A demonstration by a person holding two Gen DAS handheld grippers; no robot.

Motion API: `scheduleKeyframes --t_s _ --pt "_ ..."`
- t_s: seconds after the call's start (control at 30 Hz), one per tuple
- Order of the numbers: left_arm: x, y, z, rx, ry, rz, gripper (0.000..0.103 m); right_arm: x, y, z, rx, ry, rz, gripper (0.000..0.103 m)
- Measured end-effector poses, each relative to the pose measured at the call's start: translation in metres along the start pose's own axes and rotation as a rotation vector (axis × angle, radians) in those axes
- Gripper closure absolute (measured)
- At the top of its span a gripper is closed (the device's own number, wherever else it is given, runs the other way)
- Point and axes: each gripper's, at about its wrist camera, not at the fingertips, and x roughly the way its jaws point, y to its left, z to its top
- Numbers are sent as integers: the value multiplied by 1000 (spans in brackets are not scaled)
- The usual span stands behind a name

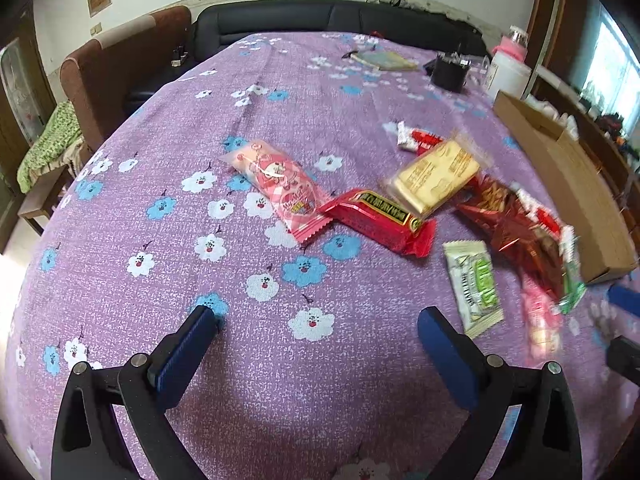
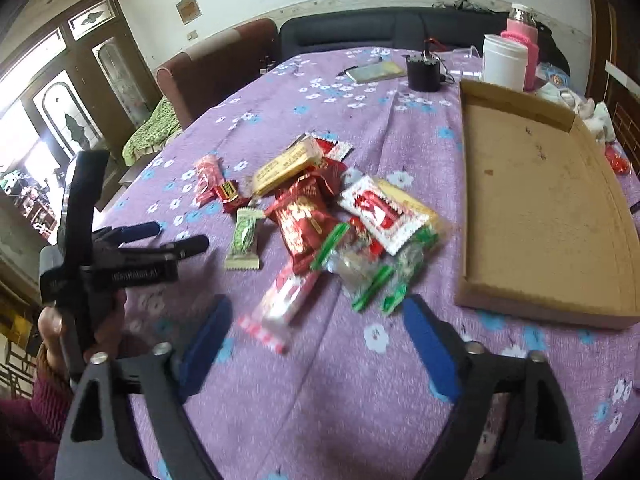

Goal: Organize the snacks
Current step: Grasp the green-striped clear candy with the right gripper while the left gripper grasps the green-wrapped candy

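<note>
- The left gripper [image 1: 318,322] is seen with its blue-padded jaws spread apart and nothing between them; only the purple floral tablecloth [image 1: 240,360], a coarse woven fabric printed with white and blue flowers, is framed there.
- The right gripper [image 2: 318,320] is likewise seen released, its blue pads standing wide with no wrapper pressed; the blurred tail of a pink-and-white packet [image 2: 280,304] lies on the cloth just ahead of the gap.
- The snack pile [image 2: 332,216] is spread on the tablecloth to the left of the cardboard tray [image 2: 520,300], near it but not inside it.
- Within the pile, a crinkled glossy red bag [image 2: 298,220] is found at the centre, with clear packets edged in green [image 2: 372,276] on the side towards the tray.
- A flat white-and-red sachet with serrated edges [image 2: 376,212] is laid nearest the tray.
- A yellow rectangular bar [image 1: 434,178] and a red bar with a black-and-gold label [image 1: 380,220] lie on the far side from the tray; their printing cannot be read.
- A pink cartoon-printed pouch [image 1: 280,188] and a white-and-green wrapper [image 1: 474,290] are also seen farther from the tray.
- The tray is shallow, brown, stained and holds nothing.
</note>
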Motion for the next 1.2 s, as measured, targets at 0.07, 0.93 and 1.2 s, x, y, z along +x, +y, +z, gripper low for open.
scheduleKeyframes --t_s 0.07,0.93,1.2 --pt "-2 1 0 -5 -9 -14 1 -1 -3 -4 12 10 12 43" --pt "-22 -32 -8 122 -33 -162 38 25 -17 25 -102 -1 9 91" --pt "-5 -63 6 128 45 -147 38 16 -21 19 -144 -26 24 81"
